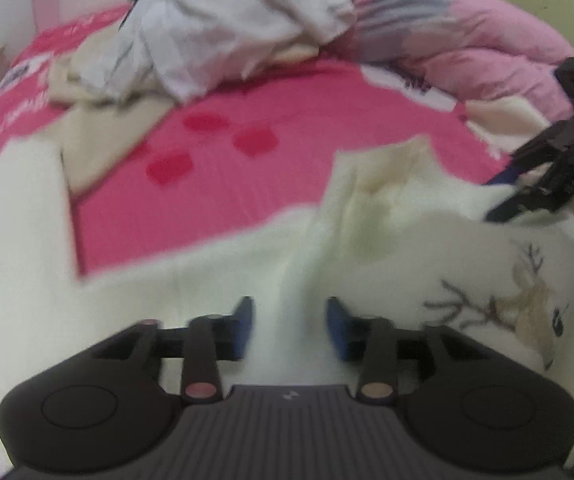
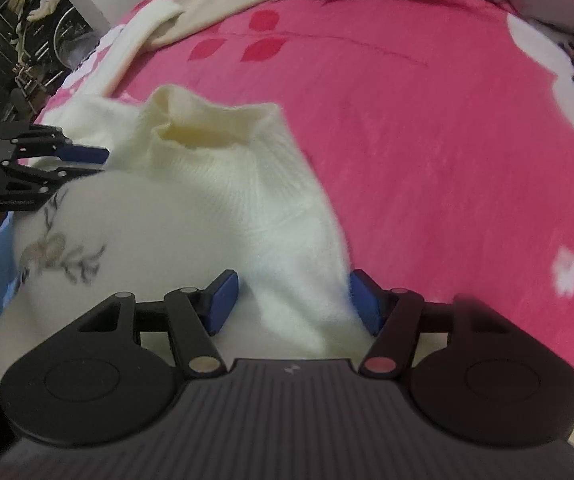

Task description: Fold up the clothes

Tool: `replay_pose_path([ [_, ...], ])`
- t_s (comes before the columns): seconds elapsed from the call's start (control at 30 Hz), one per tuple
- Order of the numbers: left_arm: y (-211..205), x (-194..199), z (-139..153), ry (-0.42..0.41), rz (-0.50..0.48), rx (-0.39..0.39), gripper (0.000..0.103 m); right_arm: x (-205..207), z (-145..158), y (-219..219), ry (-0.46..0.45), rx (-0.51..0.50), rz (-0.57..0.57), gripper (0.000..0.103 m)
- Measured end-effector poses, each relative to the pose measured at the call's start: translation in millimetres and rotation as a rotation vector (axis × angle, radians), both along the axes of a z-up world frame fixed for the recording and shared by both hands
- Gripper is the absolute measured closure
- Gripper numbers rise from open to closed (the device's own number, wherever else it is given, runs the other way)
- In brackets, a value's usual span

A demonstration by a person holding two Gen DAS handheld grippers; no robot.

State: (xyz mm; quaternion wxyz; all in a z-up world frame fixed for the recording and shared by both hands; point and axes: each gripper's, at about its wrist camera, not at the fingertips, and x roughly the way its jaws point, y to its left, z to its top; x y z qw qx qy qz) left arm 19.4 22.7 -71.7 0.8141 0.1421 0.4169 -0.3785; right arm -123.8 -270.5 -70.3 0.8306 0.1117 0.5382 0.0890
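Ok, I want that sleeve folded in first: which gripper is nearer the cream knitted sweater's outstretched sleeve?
Left. The left gripper hovers over the cream knitted sweater near the outstretched sleeve; the right gripper is across the collar, at the far shoulder.

Cream sweater: soft ribbed knit, fuzzy. Pink bedsheet: matt cloth. Left gripper: matt black plastic.

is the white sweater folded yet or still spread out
Not neatly folded. The white sweater lies rumpled on the pink bedspread, collar open, one sleeve stretched away. Whether its lower part is doubled under, I cannot tell.
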Motion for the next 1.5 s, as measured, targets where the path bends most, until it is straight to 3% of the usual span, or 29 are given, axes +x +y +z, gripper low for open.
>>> replay_pose_path([
  [0.13,-13,23,4,-0.059,-0.101,0.024,0.038,20,1,-18,-0.031,0.010,0.020,0.041],
  [0.3,-28,42,-12,0.000,-0.228,0.026,0.038,38,-22,-23,-0.010,0.124,0.075,0.043],
  [0.37,-29,46,-17,0.012,-0.249,0.017,0.051,35,-20,-16,-0.057,0.094,0.117,0.070],
  [0.4,-29,49,-17,0.021,-0.244,0.008,0.066,34,-18,-13,-0.082,0.068,0.133,0.086],
  [0.43,-28,54,-17,0.037,-0.218,-0.016,0.074,34,-14,-12,-0.116,0.049,0.136,0.090],
  [0.5,-24,66,-13,0.065,-0.149,-0.080,0.080,35,-3,-15,-0.201,0.036,0.097,0.092],
  [0.6,-15,81,-4,0.060,-0.062,-0.148,0.081,38,11,-34,-0.302,0.062,0.001,0.093],
  [0.67,-8,87,1,0.064,-0.054,-0.153,0.066,41,13,-49,-0.340,0.080,-0.061,0.093],
  [0.7,-5,88,2,0.065,-0.061,-0.145,0.059,43,9,-55,-0.330,0.086,-0.084,0.093],
  [0.8,-5,89,-3,0.060,-0.114,-0.065,0.057,54,-17,-68,-0.233,0.114,-0.118,0.087],
  [0.9,-9,91,-13,0.058,-0.155,-0.005,0.057,52,-19,-82,-0.239,0.173,-0.168,0.078],
  [0.97,-11,95,-20,0.058,-0.179,0.022,0.055,48,-15,-92,-0.257,0.211,-0.190,0.067],
  [1.03,-8,100,-25,0.080,-0.192,0.028,0.054,47,-16,-99,-0.234,0.244,-0.173,0.053],
  [1.2,10,112,-9,0.135,-0.157,-0.035,0.056,50,-21,-97,-0.169,0.276,-0.068,0.053],
  [1.37,11,113,-6,0.130,-0.160,0.006,0.057,51,-30,-86,-0.137,0.290,0.046,0.051],
  [1.4,12,114,-4,0.132,-0.151,-0.002,0.057,51,-31,-82,-0.134,0.268,0.077,0.053],
  [1.5,16,114,1,0.127,-0.133,-0.012,0.059,45,-28,-67,-0.137,0.142,0.186,0.074],
])
